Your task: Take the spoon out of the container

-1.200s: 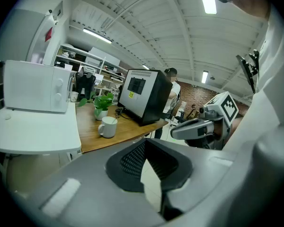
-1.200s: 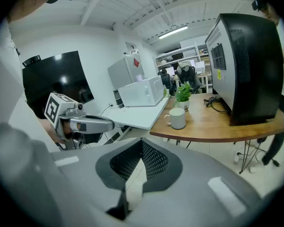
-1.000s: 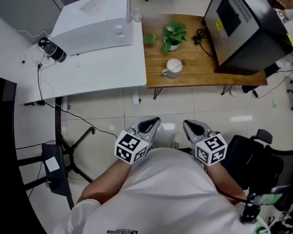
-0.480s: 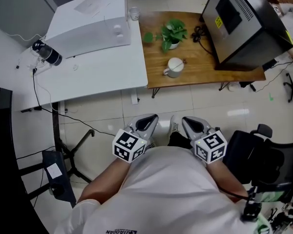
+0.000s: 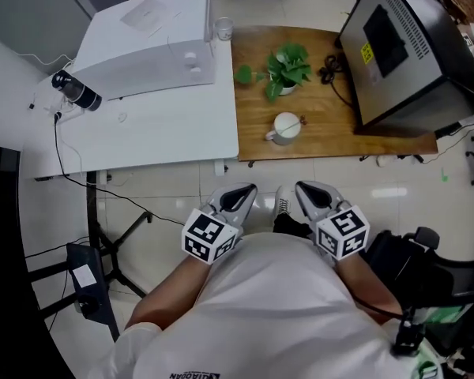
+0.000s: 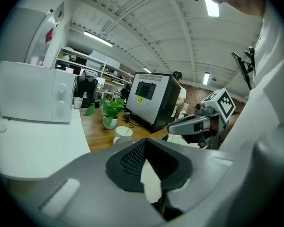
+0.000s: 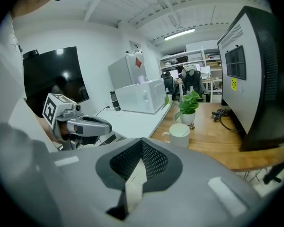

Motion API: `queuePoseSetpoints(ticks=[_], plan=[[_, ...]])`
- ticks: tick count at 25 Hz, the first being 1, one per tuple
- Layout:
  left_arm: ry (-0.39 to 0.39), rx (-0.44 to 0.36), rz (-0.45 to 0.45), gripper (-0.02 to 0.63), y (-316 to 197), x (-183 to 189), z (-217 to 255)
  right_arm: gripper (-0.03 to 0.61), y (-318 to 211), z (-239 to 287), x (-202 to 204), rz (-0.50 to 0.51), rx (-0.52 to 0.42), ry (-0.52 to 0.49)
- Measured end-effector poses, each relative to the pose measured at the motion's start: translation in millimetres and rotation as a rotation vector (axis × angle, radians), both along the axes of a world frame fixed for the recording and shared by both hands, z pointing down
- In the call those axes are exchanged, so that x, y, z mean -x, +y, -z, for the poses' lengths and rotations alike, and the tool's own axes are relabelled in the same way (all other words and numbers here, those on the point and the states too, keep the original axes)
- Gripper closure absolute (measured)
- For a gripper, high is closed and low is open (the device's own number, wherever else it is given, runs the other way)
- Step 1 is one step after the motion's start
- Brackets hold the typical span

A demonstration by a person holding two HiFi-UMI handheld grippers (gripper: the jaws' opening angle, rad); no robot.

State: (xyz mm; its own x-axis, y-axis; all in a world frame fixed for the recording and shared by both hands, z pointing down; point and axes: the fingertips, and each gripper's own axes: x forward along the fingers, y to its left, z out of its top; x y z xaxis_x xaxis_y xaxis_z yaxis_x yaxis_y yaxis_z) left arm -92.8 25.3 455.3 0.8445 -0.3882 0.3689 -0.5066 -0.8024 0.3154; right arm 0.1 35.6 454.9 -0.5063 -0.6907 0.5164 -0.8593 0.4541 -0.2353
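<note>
White mug (image 5: 287, 128) w/ 1 spoon (image 5: 295, 121) in it sits on the wooden table (image 5: 332, 129), well apart from both grippers. Left gripper (image 5: 239, 201) & right gripper (image 5: 314, 198): jaws together, empty. I only see the back shelves (image 7: 189, 56) in the gripper views. Can't read the yellow label (image 5: 368, 52) on the black box (image 5: 415, 46). 1 plant (image 5: 287, 65).

White shirt (image 5: 284, 314); grey left claw (image 5: 242, 197), right claw (image 5: 311, 194).

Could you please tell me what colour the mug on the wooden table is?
White. The mug shows best in the right gripper view.
</note>
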Motion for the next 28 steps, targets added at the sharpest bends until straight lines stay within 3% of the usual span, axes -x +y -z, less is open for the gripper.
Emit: queuePoseSetpoints(ticks=[10, 19, 28], plan=[[-0.050, -0.011, 0.108, 0.609, -78, -54, 0, 0.571, -94, -5, -63, 0.091, 0.004, -0.034], [-0.090, -0.005, 0.219, 0.609, -121, -83, -14, 0.571, -141, -20, -104, 0.190, 0.014, -0.038], [-0.110, 0.010, 0.179, 0.609, -145, -87, -16, 0.568, -161, -32, -108, 0.150, 0.044, -0.035]])
